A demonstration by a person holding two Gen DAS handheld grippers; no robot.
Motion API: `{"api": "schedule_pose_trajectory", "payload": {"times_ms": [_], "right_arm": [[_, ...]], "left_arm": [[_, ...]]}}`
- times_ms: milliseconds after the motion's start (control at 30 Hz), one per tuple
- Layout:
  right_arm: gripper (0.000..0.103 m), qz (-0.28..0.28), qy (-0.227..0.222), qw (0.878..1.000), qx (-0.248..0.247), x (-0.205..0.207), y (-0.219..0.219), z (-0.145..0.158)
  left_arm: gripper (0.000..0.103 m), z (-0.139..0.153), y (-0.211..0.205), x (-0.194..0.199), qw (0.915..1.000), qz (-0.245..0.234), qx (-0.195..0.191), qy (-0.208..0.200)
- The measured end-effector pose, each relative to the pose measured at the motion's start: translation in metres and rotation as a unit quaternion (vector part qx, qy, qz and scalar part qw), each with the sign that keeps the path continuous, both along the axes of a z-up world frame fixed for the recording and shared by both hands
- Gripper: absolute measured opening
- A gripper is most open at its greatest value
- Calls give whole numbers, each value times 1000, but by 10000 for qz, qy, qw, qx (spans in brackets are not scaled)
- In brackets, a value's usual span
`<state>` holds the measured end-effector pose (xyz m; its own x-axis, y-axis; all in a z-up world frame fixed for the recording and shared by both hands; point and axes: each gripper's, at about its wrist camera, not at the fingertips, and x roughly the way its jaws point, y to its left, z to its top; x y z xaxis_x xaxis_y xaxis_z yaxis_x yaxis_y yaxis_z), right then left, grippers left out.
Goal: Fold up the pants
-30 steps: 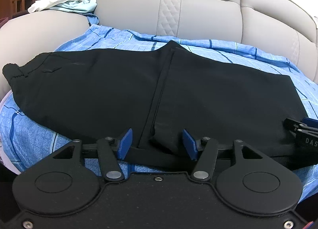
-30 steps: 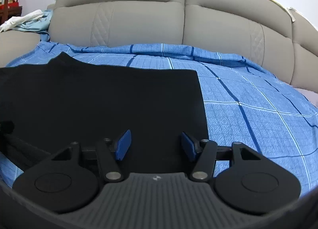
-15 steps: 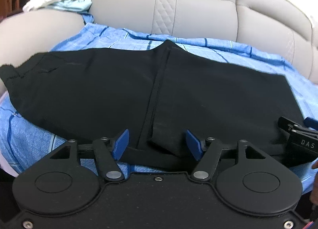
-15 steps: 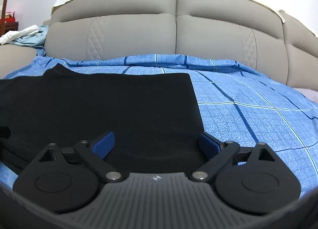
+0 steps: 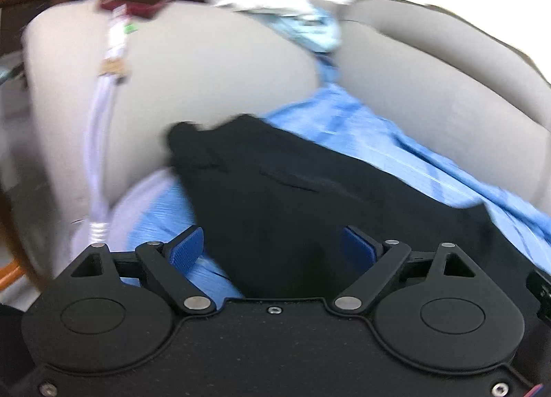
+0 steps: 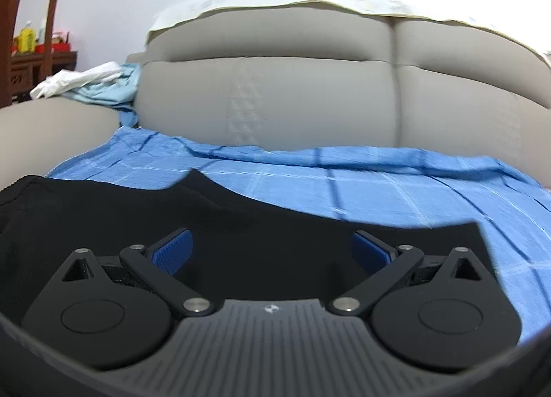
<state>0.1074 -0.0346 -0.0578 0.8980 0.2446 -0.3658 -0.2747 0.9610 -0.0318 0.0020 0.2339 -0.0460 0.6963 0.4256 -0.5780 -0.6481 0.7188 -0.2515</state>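
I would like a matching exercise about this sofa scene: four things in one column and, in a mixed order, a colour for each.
Things:
1. flat-lying fabric pants
2. checked bed sheet
3. padded sofa backrest
4. ribbed finger pads of the right gripper

Colours:
A. beige-grey
B. dark blue
C. black
D. light blue

Pairs: 1-C, 2-D, 3-A, 4-B

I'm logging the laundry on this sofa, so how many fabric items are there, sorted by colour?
Black: 1, the pants
Blue checked: 1, the sheet under them
Light blue: 1, the crumpled cloth on the armrest
White: 1, the cloth beside it
Total: 4
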Motion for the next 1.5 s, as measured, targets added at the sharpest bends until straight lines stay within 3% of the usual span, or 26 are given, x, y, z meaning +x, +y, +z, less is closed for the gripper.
{"api": "schedule_pose_trajectory", "payload": {"times_ms": [267,400,633,733,833,1033,1100,1233,1300,1367,1433,1500], "right_arm": [[103,157,263,9968,-736,34,66,-17],[103,275,489,9975,-429,38,61,-23],[103,279,501,9978,-346,40,60,-26],[103,277,506,9978,-318,42,60,-27],[103,277,502,9979,-315,42,59,-27],[103,267,495,9979,-317,42,60,-27],[103,265,492,9979,-317,42,60,-27],[103,257,490,9980,-312,42,60,-27],[103,256,488,9980,-313,42,60,-27],[103,255,487,9980,-312,42,60,-27],[103,252,485,9980,-312,42,60,-27],[103,251,484,9980,-313,42,60,-27]], "left_arm": [[87,-21,56,8,9976,569,-367,-128],[86,-30,73,13,9965,494,-611,-301],[86,-36,82,31,9962,434,-592,-464],[89,-37,81,37,9966,416,-550,-456],[103,-40,83,42,9959,310,-597,-608],[103,-46,81,43,9946,490,-432,-812],[103,-45,82,45,9958,427,-394,-702],[98,-43,80,48,9979,296,-257,-507],[83,-43,82,43,9965,441,-327,-637],[61,-44,87,36,9936,661,-478,-781],[62,-48,96,29,9891,737,-755,-1027],[78,-52,103,25,9827,718,-1028,-1364]]}}
